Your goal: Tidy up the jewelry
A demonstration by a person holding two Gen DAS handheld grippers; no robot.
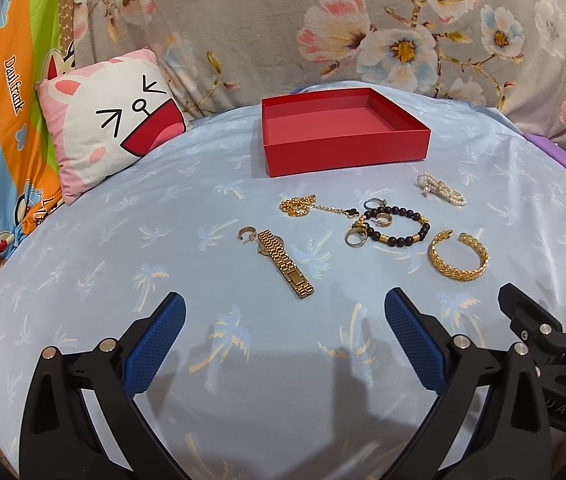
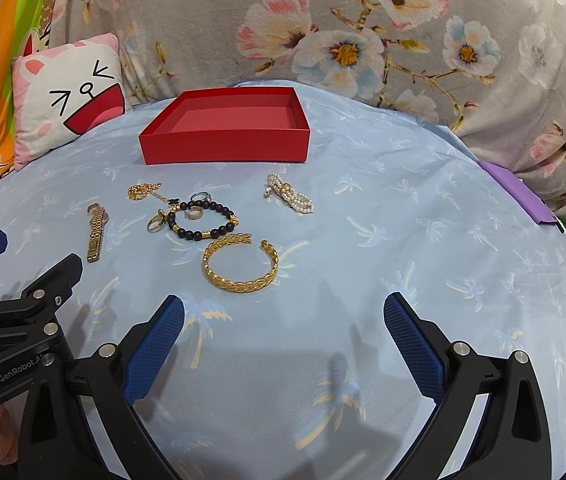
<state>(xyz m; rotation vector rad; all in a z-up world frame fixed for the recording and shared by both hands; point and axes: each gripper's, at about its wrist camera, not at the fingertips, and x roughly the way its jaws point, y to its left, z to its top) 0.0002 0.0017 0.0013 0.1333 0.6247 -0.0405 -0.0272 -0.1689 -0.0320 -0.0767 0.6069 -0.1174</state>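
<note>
An empty red box sits at the back of the light blue sheet. In front of it lie a gold watch, a gold chain, a black bead bracelet, several rings, a pearl bracelet and a gold cuff bangle. My left gripper is open and empty, just short of the watch. My right gripper is open and empty, just short of the bangle.
A cat-face cushion leans at the back left. A floral blanket rises behind the box. A purple strip lies at the right edge. Each gripper shows at the side of the other's view.
</note>
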